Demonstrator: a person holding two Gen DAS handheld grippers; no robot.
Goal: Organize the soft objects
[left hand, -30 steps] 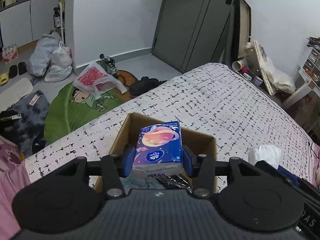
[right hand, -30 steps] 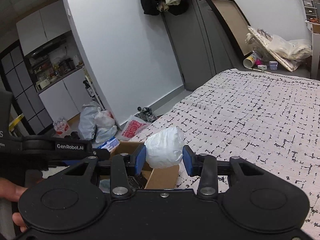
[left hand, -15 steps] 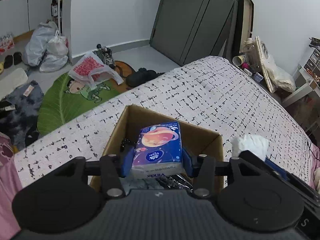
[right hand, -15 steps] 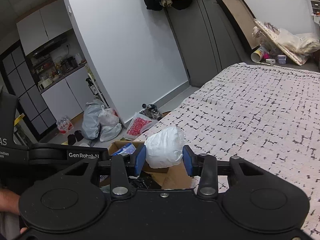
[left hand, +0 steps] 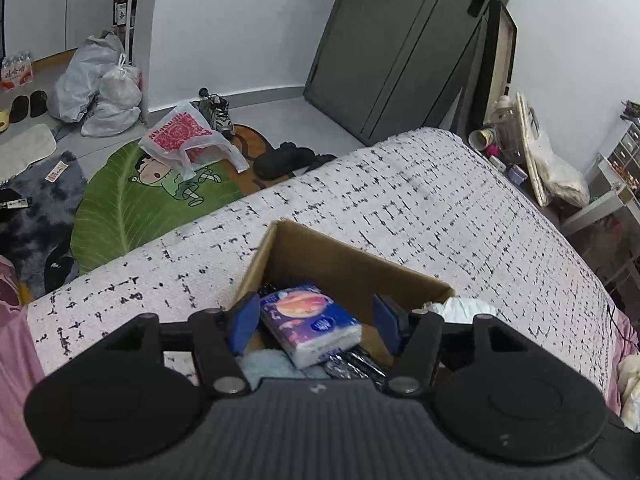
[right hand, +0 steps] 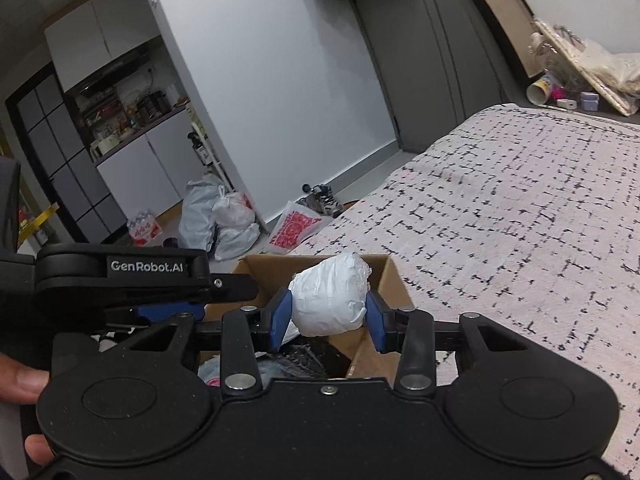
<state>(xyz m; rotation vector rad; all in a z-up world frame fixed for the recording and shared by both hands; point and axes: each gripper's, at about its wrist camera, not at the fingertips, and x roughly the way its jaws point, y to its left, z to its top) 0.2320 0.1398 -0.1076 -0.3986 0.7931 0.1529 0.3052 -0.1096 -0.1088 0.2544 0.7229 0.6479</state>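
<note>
1. The left gripper hangs over the open box, which sits on the bed. Its jaws are opening, and the tissue pack lies tilted between them, clear of both pads, resting on the clutter inside the box; it looks released.
2. The pack lies skewed, probably because it landed on uneven things: a pale blue fluffy item to the near left and dark wrappers to the near right.
3. The right gripper has its jaws clamped on a white wad, both pads pressing its sides, held above the box's right part.
4. It seems held there so that it can go into the box once the left gripper is clear.
5. A soft wad may cling to a pad on release.
</note>
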